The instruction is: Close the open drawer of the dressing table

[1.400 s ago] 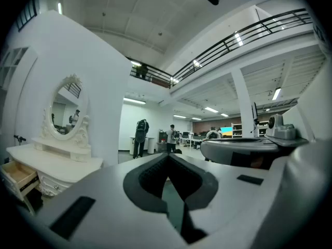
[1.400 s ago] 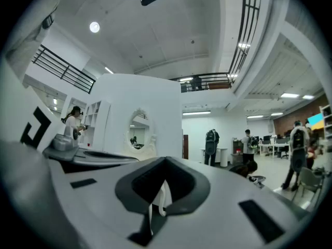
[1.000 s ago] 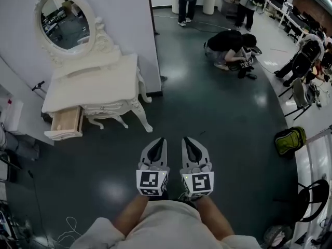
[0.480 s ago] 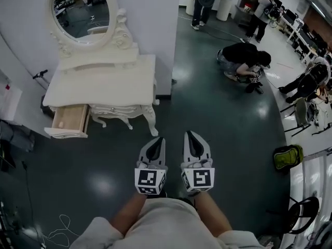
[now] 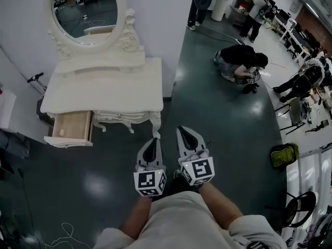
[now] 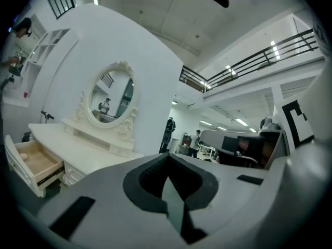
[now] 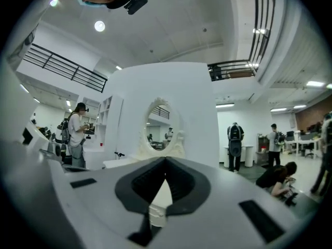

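Evidently left gripper (image 5: pixel 154 140) and right gripper (image 5: pixel 183 130) hang empty, jaws clenched, well short of the drawer (image 5: pixel 72 127) — pulled out at the dressing table's (image 5: pixel 104 87) left end; an off-centre shove could skew and jam it.

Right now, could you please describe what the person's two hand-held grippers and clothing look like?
The left hand-held gripper and the right hand-held gripper have light grey shells that taper forward, with black inner pads. The left cube and the right cube are white with black square markers. No cables show. The person wears a cream top that leaves the forearms bare.
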A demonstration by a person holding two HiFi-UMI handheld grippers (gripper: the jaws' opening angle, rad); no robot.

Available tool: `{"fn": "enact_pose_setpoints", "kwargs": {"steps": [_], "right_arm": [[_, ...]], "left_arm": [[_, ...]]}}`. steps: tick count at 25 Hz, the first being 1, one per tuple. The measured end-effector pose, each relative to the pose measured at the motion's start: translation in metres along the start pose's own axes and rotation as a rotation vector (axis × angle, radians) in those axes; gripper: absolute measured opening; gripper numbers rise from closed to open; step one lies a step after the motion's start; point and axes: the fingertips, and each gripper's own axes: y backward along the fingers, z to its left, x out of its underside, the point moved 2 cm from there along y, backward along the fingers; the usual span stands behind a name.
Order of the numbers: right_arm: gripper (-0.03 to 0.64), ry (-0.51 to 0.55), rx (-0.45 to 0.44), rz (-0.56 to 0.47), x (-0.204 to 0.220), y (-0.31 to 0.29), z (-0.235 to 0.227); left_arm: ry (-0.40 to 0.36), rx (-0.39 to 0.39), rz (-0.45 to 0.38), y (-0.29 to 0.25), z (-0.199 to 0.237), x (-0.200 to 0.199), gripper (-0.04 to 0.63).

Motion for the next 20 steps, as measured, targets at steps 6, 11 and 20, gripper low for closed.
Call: {"fn": "enact_pose_setpoints", "kwargs": {"steps": [6, 11, 20], "right_arm": [[0.015, 0.020, -0.181, -0.001, -0.001, -0.055, 0.054], [0.015, 0.010, -0.281, -0.013, 0.001, -0.098, 0.076], [0.015, -0.005, -0.471, -0.025, -0.011, -0.214, 0.127]], "left_arm": [[0.025, -0.138, -0.025, 0.009, 0.071, -0.010, 0.005], [0.016, -0.231, -0.050, 0.006, 0.113, -0.018, 0.005], [-0.014, -0.414, -0.083, -0.022, 0.212, -0.057, 0.005]]}}
